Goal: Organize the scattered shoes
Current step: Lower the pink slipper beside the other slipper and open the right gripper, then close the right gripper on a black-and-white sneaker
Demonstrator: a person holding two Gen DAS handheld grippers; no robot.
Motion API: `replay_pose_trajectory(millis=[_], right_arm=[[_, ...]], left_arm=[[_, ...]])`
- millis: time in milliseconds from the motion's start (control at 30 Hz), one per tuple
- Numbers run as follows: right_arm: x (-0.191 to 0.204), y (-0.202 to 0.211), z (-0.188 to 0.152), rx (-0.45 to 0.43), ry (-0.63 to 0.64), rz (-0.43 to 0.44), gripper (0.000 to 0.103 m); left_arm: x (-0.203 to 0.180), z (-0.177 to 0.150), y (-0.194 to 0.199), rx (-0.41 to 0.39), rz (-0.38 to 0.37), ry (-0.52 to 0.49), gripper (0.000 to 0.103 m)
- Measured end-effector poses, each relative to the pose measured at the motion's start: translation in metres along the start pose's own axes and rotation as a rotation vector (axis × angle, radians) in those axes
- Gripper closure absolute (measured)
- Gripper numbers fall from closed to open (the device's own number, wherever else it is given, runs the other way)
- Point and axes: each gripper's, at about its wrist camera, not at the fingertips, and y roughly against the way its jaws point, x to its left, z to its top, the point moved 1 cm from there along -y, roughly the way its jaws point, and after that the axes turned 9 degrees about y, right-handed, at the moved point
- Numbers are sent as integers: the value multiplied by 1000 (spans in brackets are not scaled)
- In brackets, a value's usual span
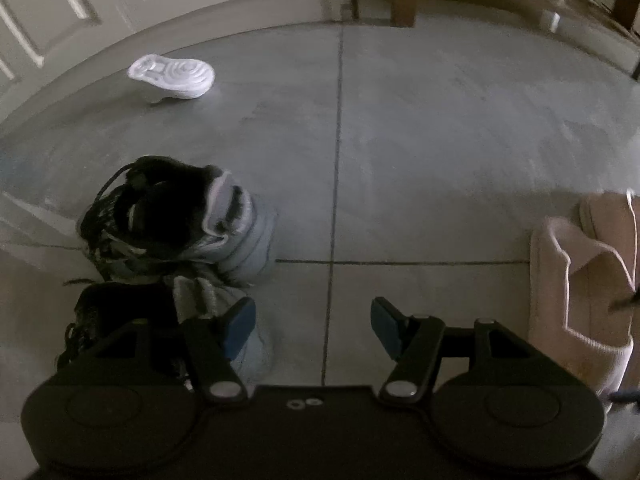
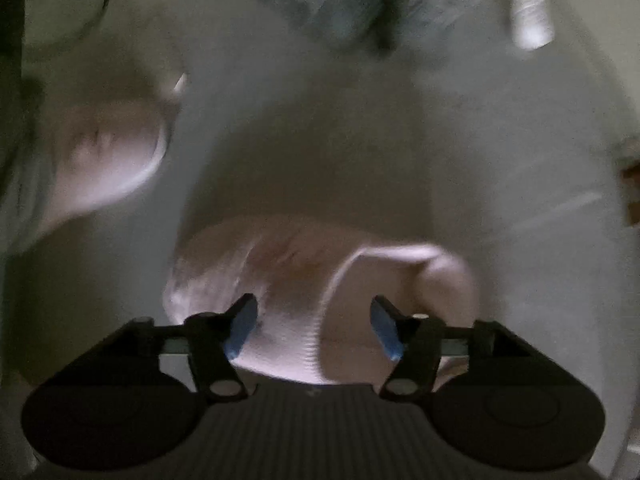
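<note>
On the grey tiled floor [image 1: 420, 152] the shoes lie apart. A pink ankle boot [image 2: 320, 300] sits directly under the right claw [image 2: 314, 330], whose jaws stand wide with the boot's soft cuff between them; the pads do not appear to press it, though the view is blurred. Its mate [image 2: 108, 160] lies well to one side. The left claw [image 1: 312, 330] hangs half open and empty, beside two grey-and-black sneakers [image 1: 180, 220]. A white shoe [image 1: 172, 78] rests sole-up near the door [image 1: 60, 8]. The boot looks light and plush, so its cuff would likely fold; pinching the firmer heel rim seems safer.
</note>
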Motion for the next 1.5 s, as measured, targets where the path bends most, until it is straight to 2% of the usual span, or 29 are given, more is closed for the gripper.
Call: replay_pose_trajectory(millis=[33, 67, 167, 333, 467, 600, 700, 900, 1033, 1100, 1200, 1233, 1333, 1400, 1500], right_arm=[[-3, 7, -4, -25, -44, -16, 20], [-8, 12, -8, -51, -106, -26, 18], [-20, 20, -24, -126, -302, -89, 18], [-20, 26, -18, -238, -421, -72, 18], [-30, 30, -6, -322, -409, -168, 14], [-57, 17, 15, -369, -385, -278, 12], [-78, 10, 29, -398, -394, -305, 13], [-82, 2, 50, -448, -370, -244, 12], [-76, -10, 59, -431, -287, -257, 13], [-79, -11, 67, -448, -265, -251, 12], [-90, -17, 93, -496, -235, -204, 12], [-92, -22, 105, -497, -215, -192, 13], [-98, -39, 144, -489, -163, -168, 13], [-101, -51, 172, -482, -157, -161, 13], [-94, -61, 196, -458, -141, -161, 13]], left_arm=[[-2, 0, -2, 6, -9, 1, 39], [-3, 1, -2, 9, -17, 6, 39], [-4, 5, -2, 5, -28, 19, 39], [4, 26, 5, -59, 7, 42, 39], [25, 46, 9, -88, 31, 136, 39], [39, 48, 11, -100, 67, 169, 39], [48, 46, 8, -82, 78, 191, 39], [68, 38, 3, -51, 89, 250, 39], [91, 30, 6, -25, 102, 320, 39], [107, 20, 9, -7, 137, 348, 39], [131, 8, 16, -2, 110, 415, 37], [138, 5, 18, 4, 119, 438, 38], [158, -3, 28, -19, 205, 471, 38], [167, -7, 33, -26, 214, 495, 38], [179, -13, 36, -18, 226, 525, 38]])
